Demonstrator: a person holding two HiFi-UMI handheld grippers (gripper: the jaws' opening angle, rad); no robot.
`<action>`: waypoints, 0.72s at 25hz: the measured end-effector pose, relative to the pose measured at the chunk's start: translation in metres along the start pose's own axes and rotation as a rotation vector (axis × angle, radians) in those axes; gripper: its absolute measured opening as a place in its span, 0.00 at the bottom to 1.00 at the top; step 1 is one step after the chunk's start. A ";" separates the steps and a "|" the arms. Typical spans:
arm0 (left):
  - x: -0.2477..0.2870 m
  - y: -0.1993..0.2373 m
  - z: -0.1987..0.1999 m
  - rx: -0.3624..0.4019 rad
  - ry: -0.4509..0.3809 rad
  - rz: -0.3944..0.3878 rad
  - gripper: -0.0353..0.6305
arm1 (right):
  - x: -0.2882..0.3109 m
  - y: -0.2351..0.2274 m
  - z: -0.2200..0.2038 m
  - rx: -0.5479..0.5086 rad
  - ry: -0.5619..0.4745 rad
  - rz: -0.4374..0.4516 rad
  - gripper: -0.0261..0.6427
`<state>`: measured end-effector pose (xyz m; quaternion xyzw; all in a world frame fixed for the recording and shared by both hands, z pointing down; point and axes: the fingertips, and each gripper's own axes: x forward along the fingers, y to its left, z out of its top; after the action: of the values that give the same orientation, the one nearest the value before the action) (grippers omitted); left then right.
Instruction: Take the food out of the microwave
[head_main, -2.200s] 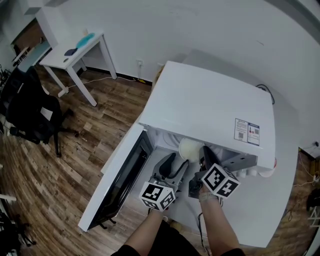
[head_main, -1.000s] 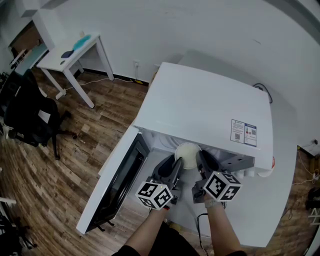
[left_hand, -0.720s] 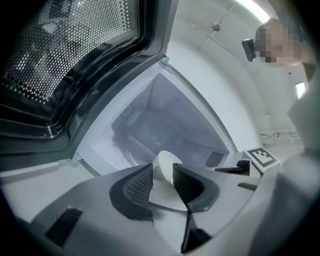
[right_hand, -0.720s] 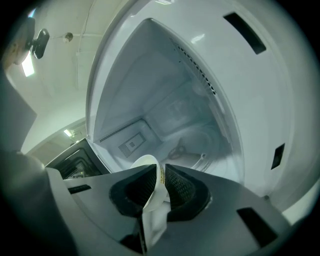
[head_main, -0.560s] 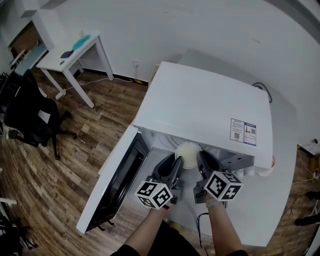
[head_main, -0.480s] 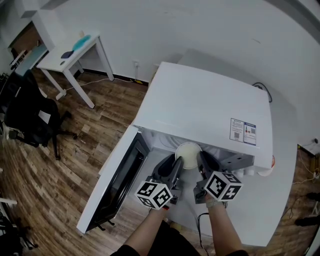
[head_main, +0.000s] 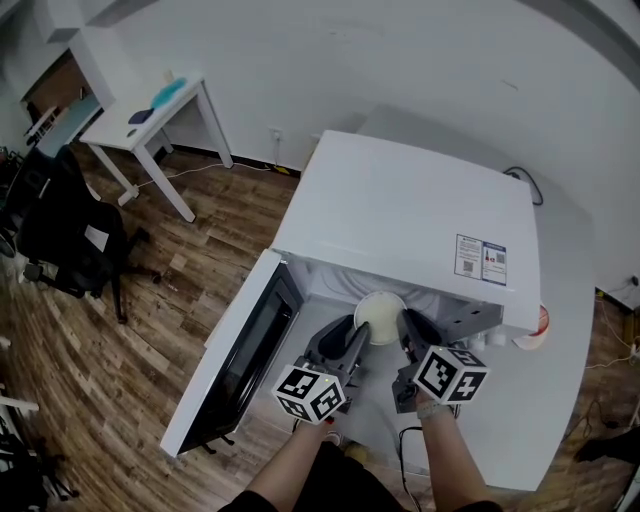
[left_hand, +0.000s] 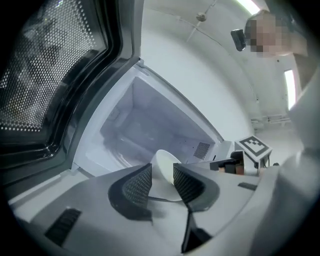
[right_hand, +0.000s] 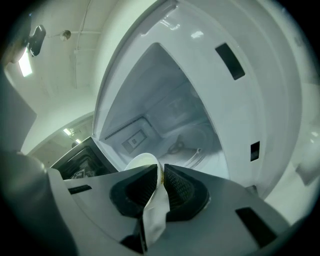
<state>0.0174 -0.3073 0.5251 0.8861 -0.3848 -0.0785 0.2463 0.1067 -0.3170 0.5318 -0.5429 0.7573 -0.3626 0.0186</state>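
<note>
At the microwave (head_main: 410, 215) mouth hangs a pale, plain round bowl (head_main: 380, 316), carried between both tools. It looks light, stiff and smooth, likely slippery, so opposite rim edges suit best. The right gripper (right_hand: 161, 176) pinches the rim narrowly and the left gripper (left_hand: 162, 181) clasps the other wall half-wide.
</note>
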 end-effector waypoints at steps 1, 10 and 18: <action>-0.001 -0.002 -0.001 0.002 0.003 -0.002 0.24 | -0.003 0.000 0.000 0.003 0.002 0.001 0.11; -0.013 -0.033 -0.006 0.049 0.054 -0.061 0.26 | -0.032 -0.002 -0.005 0.048 0.022 -0.010 0.11; -0.030 -0.056 -0.009 0.061 0.083 -0.071 0.26 | -0.061 0.005 -0.011 0.059 0.033 -0.015 0.11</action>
<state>0.0360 -0.2500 0.5032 0.9088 -0.3448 -0.0387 0.2317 0.1228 -0.2593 0.5146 -0.5420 0.7422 -0.3938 0.0196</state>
